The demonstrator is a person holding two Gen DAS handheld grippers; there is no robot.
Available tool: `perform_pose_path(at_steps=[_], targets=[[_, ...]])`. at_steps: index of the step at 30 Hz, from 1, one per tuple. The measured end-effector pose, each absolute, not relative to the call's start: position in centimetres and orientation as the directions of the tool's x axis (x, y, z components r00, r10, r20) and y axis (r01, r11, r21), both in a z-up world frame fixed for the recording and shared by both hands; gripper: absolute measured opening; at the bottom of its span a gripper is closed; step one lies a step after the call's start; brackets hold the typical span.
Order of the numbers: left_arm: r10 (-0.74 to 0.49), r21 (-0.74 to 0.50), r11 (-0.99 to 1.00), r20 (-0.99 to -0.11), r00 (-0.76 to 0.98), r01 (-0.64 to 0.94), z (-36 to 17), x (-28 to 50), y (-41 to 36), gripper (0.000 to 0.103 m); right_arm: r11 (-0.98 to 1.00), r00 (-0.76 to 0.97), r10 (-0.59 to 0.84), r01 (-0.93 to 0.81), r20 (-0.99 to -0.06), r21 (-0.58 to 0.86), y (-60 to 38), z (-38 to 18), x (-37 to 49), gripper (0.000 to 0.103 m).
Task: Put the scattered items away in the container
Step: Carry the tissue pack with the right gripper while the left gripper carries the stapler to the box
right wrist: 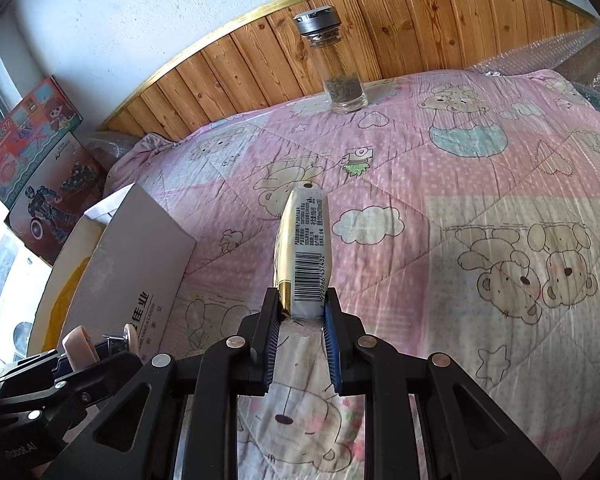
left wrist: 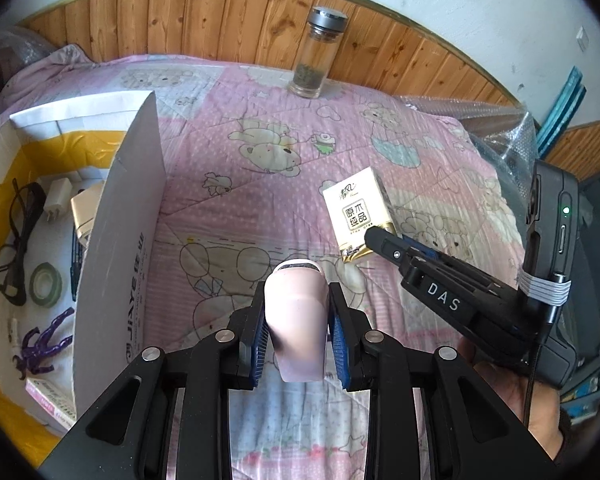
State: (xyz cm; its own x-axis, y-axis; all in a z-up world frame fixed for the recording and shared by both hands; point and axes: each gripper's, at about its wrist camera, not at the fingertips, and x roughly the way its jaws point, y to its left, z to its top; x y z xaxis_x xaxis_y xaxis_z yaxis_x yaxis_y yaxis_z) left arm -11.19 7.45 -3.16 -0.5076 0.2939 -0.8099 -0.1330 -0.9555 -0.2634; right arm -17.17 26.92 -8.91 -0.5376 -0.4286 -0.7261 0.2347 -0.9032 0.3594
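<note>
Right gripper (right wrist: 302,312): barcode on tissue pack (right wrist: 305,252)

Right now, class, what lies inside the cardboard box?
Inside the cardboard box: black glasses, a white charger, a tape roll, a purple toy figure and a small carton. Its raised flap hides the rest.

a pale pink device (left wrist: 296,320) and a white-gold tissue pack (right wrist: 304,256) were held above the bed, beside the open cardboard box (left wrist: 116,248).

Both wrist views look forward, sharing the bottle (left wrist: 314,54) and quilt (right wrist: 460,184).
</note>
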Motion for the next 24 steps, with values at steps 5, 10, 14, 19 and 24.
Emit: perform_pose_path(at_steps=[5,10,14,19,24], targets=[[0.311,-0.275,-0.950,-0.805,-0.506,-0.146,-2.7,-8.5,6.6,0.028,-0.904,-0.523,-0.428,0.236,-0.737,0.357,26.3,-9.2,-14.6,0.022],[0.325,-0.289,-0.945,-0.802,-0.501,-0.152,-2.5,-6.1,5.8,0.028,-0.908,-0.516,-0.418,0.223,-0.748,0.354,26.1,-9.5,-12.3,0.022],[0.345,-0.304,-0.938,-0.787,-0.511,-0.165,-1.8,-4.7,5.1,0.028,-0.910,-0.513,-0.413,0.211,-0.752,0.356,26.1,-9.6,-10.1,0.022],[0.369,-0.330,-0.928,-0.766,-0.526,-0.171,-0.7,-3.5,4.1,0.028,-0.916,-0.520,-0.400,0.207,-0.755,0.343,25.8,-9.2,-7.1,0.022],[0.384,-0.355,-0.921,-0.750,-0.539,-0.162,-0.1,-2.4,2.9,0.028,-0.917,-0.511,-0.398,0.204,-0.761,0.342,25.3,-9.2,-4.4,0.022]])
